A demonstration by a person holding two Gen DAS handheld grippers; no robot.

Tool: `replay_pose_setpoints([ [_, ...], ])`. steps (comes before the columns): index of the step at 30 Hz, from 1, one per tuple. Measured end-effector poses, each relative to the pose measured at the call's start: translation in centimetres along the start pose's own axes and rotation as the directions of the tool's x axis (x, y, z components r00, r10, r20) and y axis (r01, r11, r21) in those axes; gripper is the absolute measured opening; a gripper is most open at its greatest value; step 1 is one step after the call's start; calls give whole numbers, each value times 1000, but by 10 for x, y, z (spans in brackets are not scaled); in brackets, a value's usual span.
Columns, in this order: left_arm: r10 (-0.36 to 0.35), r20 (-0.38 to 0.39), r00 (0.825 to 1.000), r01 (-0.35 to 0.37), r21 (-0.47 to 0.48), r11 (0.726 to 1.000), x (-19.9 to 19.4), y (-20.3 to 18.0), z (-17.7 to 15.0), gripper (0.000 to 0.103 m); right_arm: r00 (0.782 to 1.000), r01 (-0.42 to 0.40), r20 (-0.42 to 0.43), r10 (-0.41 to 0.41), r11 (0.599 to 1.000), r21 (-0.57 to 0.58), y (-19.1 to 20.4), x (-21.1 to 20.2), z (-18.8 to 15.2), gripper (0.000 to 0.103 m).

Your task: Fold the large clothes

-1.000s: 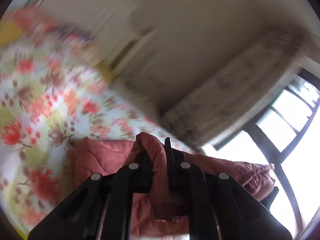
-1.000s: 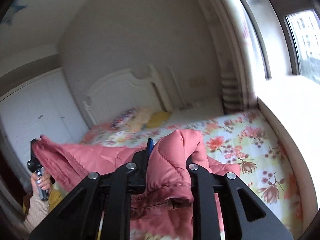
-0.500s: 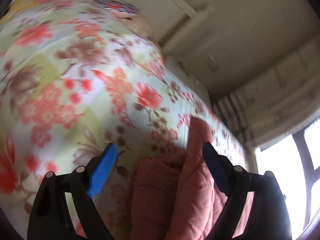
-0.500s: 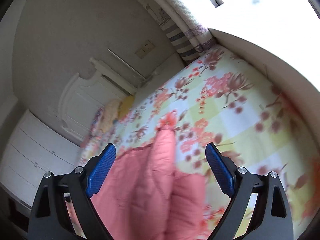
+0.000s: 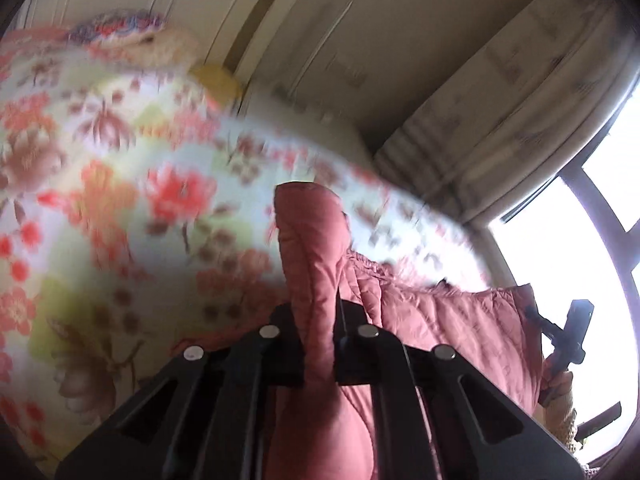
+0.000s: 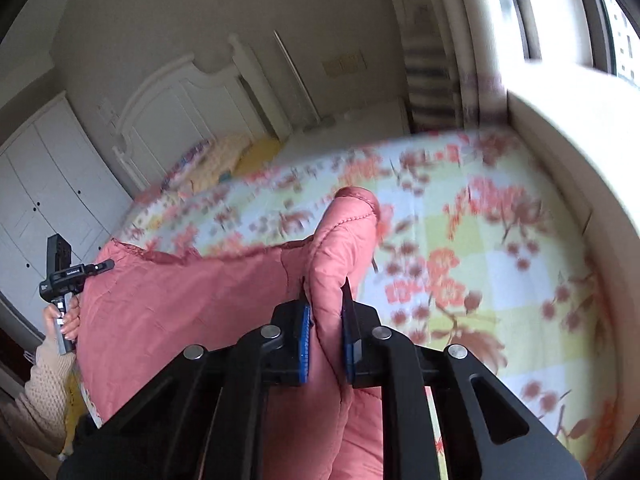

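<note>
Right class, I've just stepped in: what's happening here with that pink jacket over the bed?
A person is holding a handheld gripper in each hand and working on a pink quilted jacket above a bed with a floral bedspread. The left gripper is shut on one bunched edge of the jacket, and the right gripper is shut on another. The fabric hangs stretched between them, lifted off the bed. No finished fold is visible; the background is motion-blurred.

Salmon-pink quilted jacket [image 6: 192,304], red-and-brown floral bedspread [image 6: 480,248] checked pale green and white, blue-padded black right tongs [image 6: 325,320].
</note>
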State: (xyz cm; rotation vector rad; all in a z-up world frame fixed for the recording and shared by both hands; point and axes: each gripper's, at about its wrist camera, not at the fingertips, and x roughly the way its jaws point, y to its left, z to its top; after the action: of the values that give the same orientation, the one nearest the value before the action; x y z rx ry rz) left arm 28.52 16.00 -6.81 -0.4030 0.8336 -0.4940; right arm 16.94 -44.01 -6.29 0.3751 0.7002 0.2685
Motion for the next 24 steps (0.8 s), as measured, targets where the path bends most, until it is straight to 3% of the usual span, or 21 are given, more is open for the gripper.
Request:
replay_pose_setpoints([
  [3, 23, 33, 999, -24, 22, 999, 2, -3, 6, 8, 998, 14, 56, -14, 1000, -6, 7, -9, 15, 15],
  [6, 117, -39, 992, -116, 12, 993, 37, 10, 3, 11, 996, 90, 2, -90, 996, 21, -7, 19, 16, 15],
  [8, 166, -105, 980, -170, -32, 985, 59, 26, -3, 27, 983, 155, -113, -148, 987, 54, -27, 57, -3, 15],
  [9, 150, -113, 982, -158, -58, 986, 61, 31, -4, 28, 977, 169, -143, -158, 984, 64, -33, 69, -11, 15],
  [10, 138, -102, 985, -146, -74, 987, 57, 33, -3, 36, 976, 180, -139, -168, 980, 84, -38, 71, -17, 17],
  [11, 171, -81, 982, -177, -74, 981, 48, 31, -1, 64, 979, 178, -118, -166, 979, 102, -40, 67, -19, 26],
  [12, 211, -58, 976, -214, -69, 974, 41, 29, 1, 79, 978, 190, -106, -179, 976, 108, -40, 59, -18, 55],
  [13, 265, 1, 964, -265, -58, 963, 25, 23, 3, 95, 967, 243, -110, -232, 965, 103, -39, 52, -15, 73],
  [14, 291, 67, 955, -288, -42, 957, 8, 15, 5, 96, 952, 296, -107, -286, 951, 92, -37, 44, -12, 93],
  [15, 307, 133, 942, -309, -5, 951, -10, 3, 9, 96, 946, 320, -83, -314, 945, 75, -31, 32, -9, 93],
  [19, 303, 248, 920, -345, 147, 927, -33, -52, 17, 100, 954, 295, 67, -293, 955, -34, 20, -15, 15, 93],
  [22, 300, 240, 923, -359, 261, 896, -11, -100, 14, 100, 975, 212, 95, -203, 972, -99, 72, -10, 30, 93],
  [24, 329, 215, 920, -389, 384, 837, 27, -136, 3, 101, 983, 180, 66, -171, 971, -159, 106, 14, 34, 93],
])
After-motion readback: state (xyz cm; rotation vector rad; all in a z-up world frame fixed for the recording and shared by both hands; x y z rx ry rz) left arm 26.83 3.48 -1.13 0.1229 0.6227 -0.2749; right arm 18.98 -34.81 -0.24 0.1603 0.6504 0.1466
